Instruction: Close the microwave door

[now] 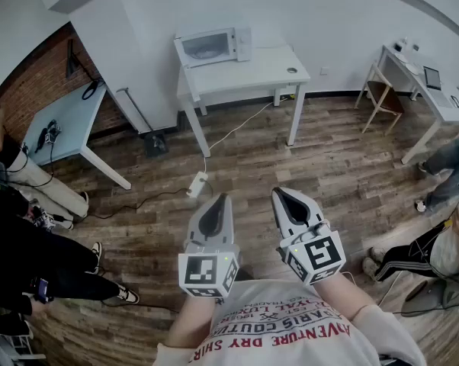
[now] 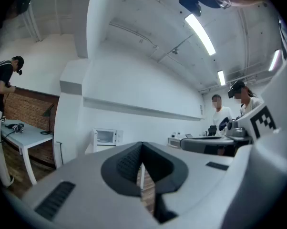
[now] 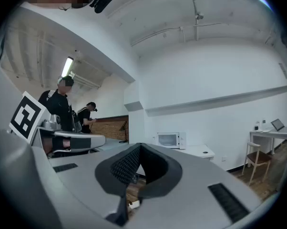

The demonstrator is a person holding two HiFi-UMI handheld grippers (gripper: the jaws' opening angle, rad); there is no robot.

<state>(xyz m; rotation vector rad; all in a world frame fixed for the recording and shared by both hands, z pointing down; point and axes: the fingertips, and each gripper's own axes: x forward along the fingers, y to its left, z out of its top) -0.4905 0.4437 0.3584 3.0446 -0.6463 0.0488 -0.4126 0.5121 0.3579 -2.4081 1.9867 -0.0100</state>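
While the microwave sits well apart on the white table and both the left gripper and right gripper are held pressed together, empty, the cable across the floor could be tripped over, or the microwave shoved by too hard a push.

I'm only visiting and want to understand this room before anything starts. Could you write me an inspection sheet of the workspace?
Surface: white table across the wood floor, well away from the person.
Job's things: microwave on the table's left end; too far off to tell how its door stands.
Clutter: one small round thing on the table.
Grippers: left gripper and right gripper held low, jaws together, nothing between them.
Cables: white power strip on the floor, its white cord running toward the table.
Surroundings: brick wall, pale blue table, desk with chair, people at both sides.
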